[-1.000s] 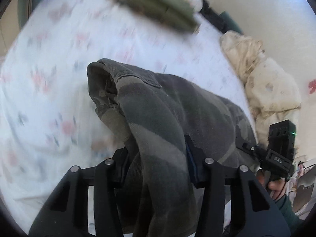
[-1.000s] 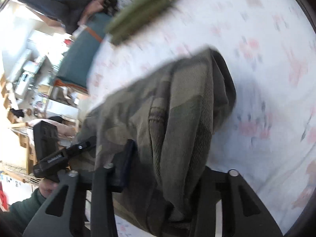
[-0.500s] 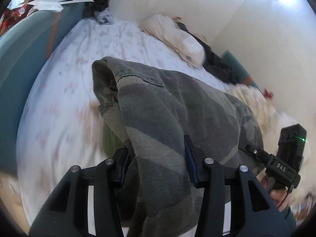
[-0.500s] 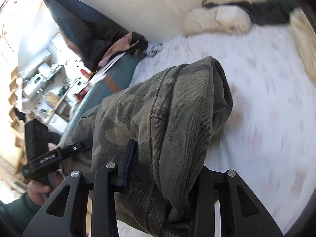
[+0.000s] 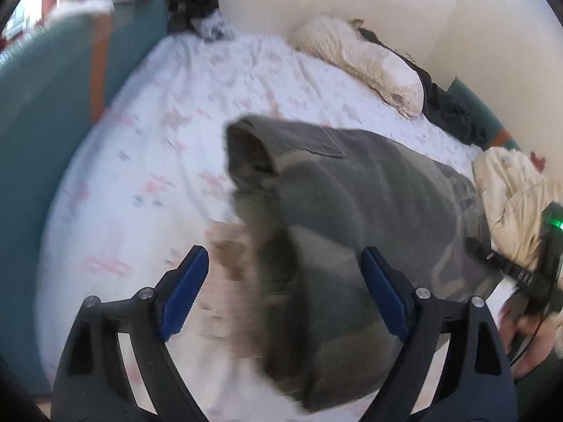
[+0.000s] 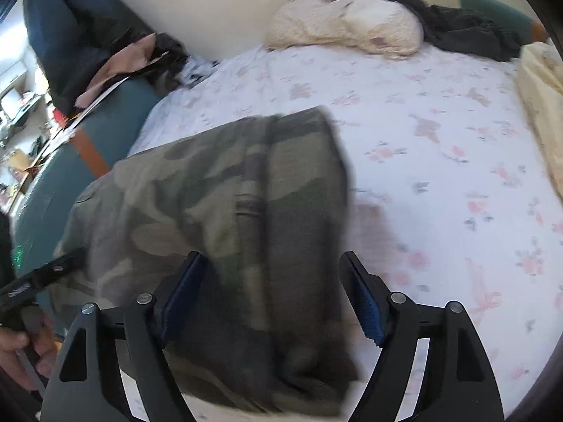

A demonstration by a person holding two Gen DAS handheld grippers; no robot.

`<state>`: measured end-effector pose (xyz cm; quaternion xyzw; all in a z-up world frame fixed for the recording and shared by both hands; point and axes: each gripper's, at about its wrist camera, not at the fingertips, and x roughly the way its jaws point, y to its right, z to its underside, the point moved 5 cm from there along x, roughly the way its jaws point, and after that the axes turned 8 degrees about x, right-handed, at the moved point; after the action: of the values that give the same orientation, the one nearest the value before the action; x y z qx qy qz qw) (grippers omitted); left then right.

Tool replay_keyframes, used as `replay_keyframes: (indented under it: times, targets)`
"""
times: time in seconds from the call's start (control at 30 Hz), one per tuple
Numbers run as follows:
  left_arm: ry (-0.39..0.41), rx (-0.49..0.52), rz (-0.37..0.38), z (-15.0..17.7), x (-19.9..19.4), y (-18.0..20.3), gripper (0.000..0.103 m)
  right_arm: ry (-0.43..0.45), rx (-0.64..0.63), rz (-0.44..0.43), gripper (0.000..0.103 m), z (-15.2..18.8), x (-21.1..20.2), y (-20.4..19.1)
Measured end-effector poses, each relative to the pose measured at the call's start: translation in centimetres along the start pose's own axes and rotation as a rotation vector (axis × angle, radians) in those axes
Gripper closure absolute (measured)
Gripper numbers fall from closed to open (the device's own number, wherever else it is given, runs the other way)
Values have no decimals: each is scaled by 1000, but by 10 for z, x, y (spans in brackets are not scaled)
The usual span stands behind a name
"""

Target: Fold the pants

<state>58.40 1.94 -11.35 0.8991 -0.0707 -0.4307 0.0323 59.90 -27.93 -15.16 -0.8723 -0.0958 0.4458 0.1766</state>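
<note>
The camouflage pants (image 5: 355, 218) are bunched and motion-blurred over the floral bed sheet (image 5: 147, 161). My left gripper (image 5: 285, 281) is open, its blue pads spread wide on either side of the pants' edge. In the right wrist view the pants (image 6: 225, 218) lie between the spread fingers of my right gripper (image 6: 271, 288), which is also open. Neither gripper clamps the cloth. Each gripper shows at the edge of the other's view, held in a hand.
A cream pillow (image 6: 348, 24) and dark clothes (image 6: 471, 31) lie at the head of the bed by the wall. A cream blanket (image 5: 513, 193) is heaped at the right. A teal bed frame (image 5: 45, 116) borders the left side.
Both grippers were shut on the pants and have opened, letting the cloth go. The pants are dropping onto the sheet, blurred with motion.
</note>
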Motion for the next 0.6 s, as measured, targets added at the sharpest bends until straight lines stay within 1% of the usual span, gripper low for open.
replay_keyframes:
  times: [0.03,0.07,0.1,0.13,0.17,0.2,0.27,0.33,0.37,0.4,0.43,0.47,0.5,0.53,0.6]
  targets:
    - [5,19,-34,-1,-1,-4,16,13,13,18,22,-3,-6,10]
    - [8,41,-97,1,-8,-10,16,15,25,41,23,-5,-12,19]
    - [18,44,-134,2,-14,-14,16,14,31,61,24,-8,-15,24]
    - [31,43,-160,4,-23,-16,17,20,30,81,24,-7,-26,28]
    - [49,40,-170,7,-35,-16,17,29,18,85,25,-7,-36,28]
    - [62,42,-169,9,-44,-15,17,43,1,78,25,-4,-51,24]
    - [96,55,-167,22,-70,-6,17,70,-41,37,24,6,-81,12]
    - [128,59,-179,37,-97,3,17,123,-98,-3,24,25,-122,-8]
    - [143,72,-181,51,-116,14,17,142,-124,-13,24,36,-140,-16]
    - [158,74,-174,58,-128,20,17,160,-137,-23,21,43,-151,-22]
    - [182,70,-168,67,-143,28,17,186,-157,-35,18,58,-171,-30]
    - [200,81,-160,79,-161,39,17,204,-171,-30,12,73,-190,-37]
    - [225,81,-151,91,-180,49,17,211,-178,-37,12,82,-200,-41]
    - [232,77,-144,96,-191,55,17,216,-192,-59,12,100,-219,-50]
    - [236,66,-120,113,-218,70,16,230,-210,-60,12,124,-246,-62]
